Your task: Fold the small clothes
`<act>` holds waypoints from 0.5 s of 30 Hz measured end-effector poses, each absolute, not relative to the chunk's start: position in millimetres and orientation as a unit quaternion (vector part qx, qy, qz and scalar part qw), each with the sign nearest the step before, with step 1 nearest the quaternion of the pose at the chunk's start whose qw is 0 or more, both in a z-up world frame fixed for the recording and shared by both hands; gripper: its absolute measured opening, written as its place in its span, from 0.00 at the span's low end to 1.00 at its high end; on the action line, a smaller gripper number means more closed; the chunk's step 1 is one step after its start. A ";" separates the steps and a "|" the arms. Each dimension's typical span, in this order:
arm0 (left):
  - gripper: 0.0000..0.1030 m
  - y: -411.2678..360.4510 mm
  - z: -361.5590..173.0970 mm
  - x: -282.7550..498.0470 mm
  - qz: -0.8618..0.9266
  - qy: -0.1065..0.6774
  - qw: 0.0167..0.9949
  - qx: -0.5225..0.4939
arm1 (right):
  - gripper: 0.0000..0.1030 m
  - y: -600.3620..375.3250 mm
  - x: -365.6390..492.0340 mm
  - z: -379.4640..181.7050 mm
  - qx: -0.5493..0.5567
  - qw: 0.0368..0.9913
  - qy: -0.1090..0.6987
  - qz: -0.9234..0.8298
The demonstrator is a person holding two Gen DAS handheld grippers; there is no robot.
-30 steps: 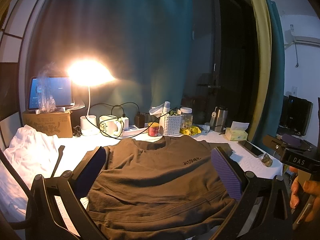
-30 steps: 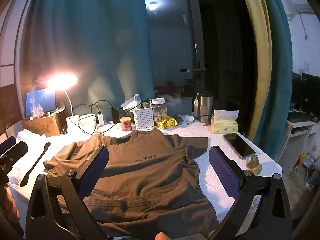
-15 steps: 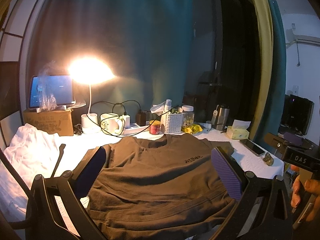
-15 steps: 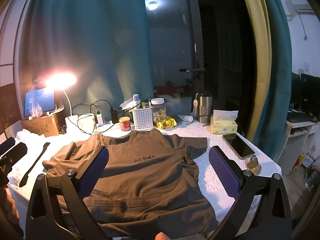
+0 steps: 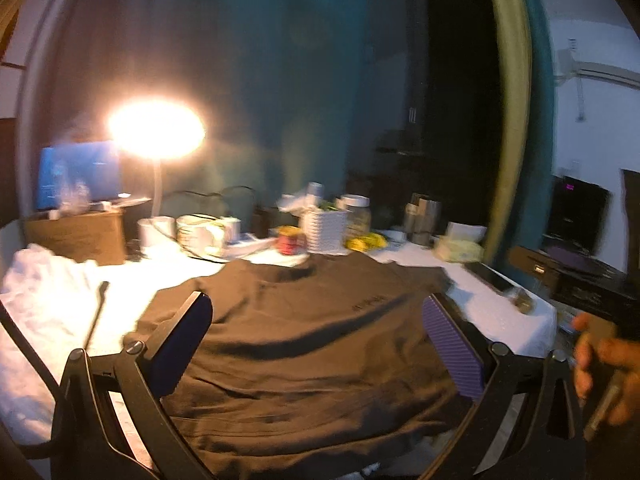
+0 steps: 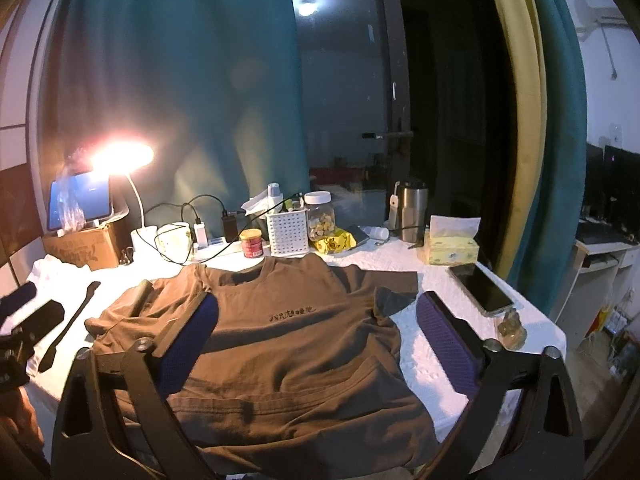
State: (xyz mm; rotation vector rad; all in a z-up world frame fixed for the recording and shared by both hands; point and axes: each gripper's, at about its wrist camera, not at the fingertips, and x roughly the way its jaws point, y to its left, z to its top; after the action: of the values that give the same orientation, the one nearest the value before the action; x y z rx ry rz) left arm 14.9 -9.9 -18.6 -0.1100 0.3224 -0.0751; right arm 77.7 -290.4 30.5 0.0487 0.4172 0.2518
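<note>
While it lies spread flat on the white-covered table (image 6: 432,364), collar toward the far side, the brown T-shirt (image 6: 288,344) fills the near middle, its left sleeve rumpled and its right sleeve's tip turned over. The right gripper (image 6: 316,320) hovers above it, jaws wide but closing, pads pressing on nothing. The left gripper (image 5: 316,320) also stands wide open over the shirt, holding nothing. To the right lies a phone (image 6: 480,290); farther off stand a tissue box (image 6: 450,248), a white basket (image 6: 288,236), a jar (image 6: 319,216) and, far left, a lit lamp (image 6: 120,158).
</note>
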 end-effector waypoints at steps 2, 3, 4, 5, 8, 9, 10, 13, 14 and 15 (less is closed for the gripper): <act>1.00 -9.5 -23.7 19.6 -0.053 0.172 0.982 -0.053 | 0.92 -290.8 80.6 27.0 0.024 0.969 0.210 0.125; 1.00 -9.5 -25.5 21.9 -0.061 0.178 0.981 -0.054 | 0.91 -291.5 82.3 25.4 0.026 0.968 0.212 0.127; 1.00 -7.6 -28.6 25.8 -0.071 0.186 0.978 -0.061 | 0.90 -292.8 85.0 23.8 0.029 0.967 0.216 0.131; 1.00 -4.4 -31.7 30.6 -0.078 0.195 0.975 -0.070 | 0.90 -293.1 88.6 22.2 0.028 0.966 0.221 0.131; 1.00 1.4 -34.9 40.0 -0.090 0.204 0.971 -0.088 | 0.90 -288.6 102.2 16.5 0.016 0.963 0.240 0.120; 1.00 1.0 -35.3 43.6 -0.092 0.204 0.970 -0.090 | 0.90 -286.4 108.2 14.6 0.011 0.962 0.247 0.113; 1.00 3.0 -35.4 48.0 -0.086 0.204 0.971 -0.093 | 0.90 -285.4 115.0 11.3 0.005 0.961 0.255 0.106; 1.00 6.0 -34.9 59.6 -0.065 0.208 0.972 -0.090 | 0.90 -285.1 131.3 3.8 0.001 0.959 0.266 0.095; 1.00 6.7 -35.4 64.5 -0.055 0.211 0.972 -0.087 | 0.90 -286.5 137.6 1.6 0.006 0.959 0.269 0.093; 1.00 8.5 -36.0 67.6 -0.046 0.214 0.972 -0.085 | 0.90 -286.0 142.4 0.3 0.008 0.958 0.273 0.090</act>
State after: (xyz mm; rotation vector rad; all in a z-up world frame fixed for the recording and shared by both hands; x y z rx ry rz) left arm 67.6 8.5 -36.0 -0.1724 0.4322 -0.0920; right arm 142.4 -286.0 0.3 0.0153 0.5548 0.1832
